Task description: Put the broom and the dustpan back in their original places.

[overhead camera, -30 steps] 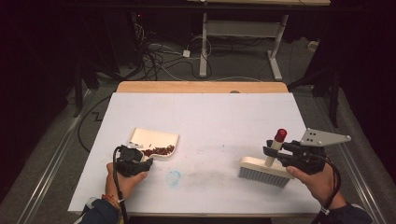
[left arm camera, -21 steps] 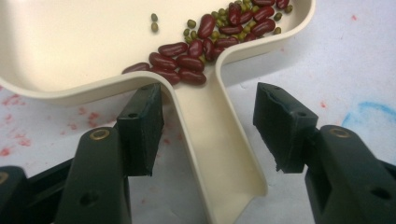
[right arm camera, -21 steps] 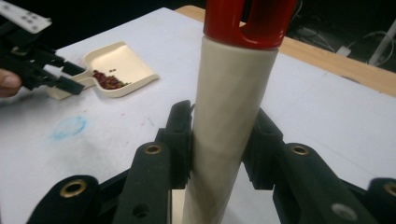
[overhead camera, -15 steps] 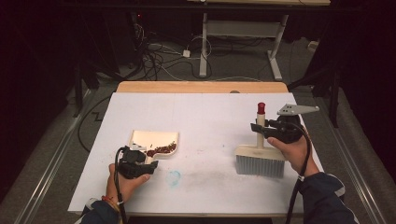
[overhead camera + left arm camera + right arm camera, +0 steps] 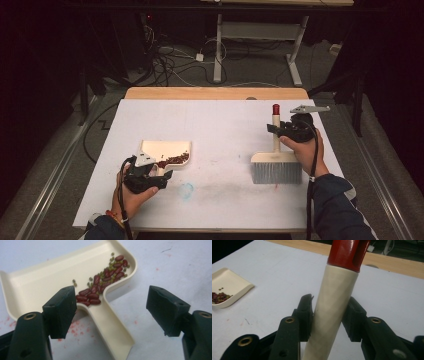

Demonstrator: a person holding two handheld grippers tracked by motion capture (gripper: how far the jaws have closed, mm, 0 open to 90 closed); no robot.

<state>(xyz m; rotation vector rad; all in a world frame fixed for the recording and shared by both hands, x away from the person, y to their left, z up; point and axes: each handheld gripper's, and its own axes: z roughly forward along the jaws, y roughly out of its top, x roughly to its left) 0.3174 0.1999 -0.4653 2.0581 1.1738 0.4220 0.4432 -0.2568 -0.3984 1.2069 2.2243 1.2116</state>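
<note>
1. Since the earlier frames the right tongs (image 5: 276,131) have carried the brush (image 5: 276,161) up the bench (image 5: 220,115) towards its far right side. The left tongs (image 5: 159,176) have just been opening, and the dustpan (image 5: 165,150) has kept its place.
2. The left tongs stand apart, their pads either side of the dustpan handle (image 5: 110,325) without touching it, so the pan lies free on the bench.
3. The right tongs are clamped on the brush handle (image 5: 332,312), below its red cap (image 5: 348,252). The brush stands upright, bristles on the bench, well apart from the pan.
4. Risk: the round, smooth handle might twist or slip in the pads, tipping the brush. Moving the left tongs carelessly could knock the freed pan and spill the beans (image 5: 105,283).
5. The left gripper view shows red beans mixed with small green ones piled in the pan's corner, and the gap beside each pad. The high view gives just a dark streak there, but shows how far apart pan and brush lie.
</note>
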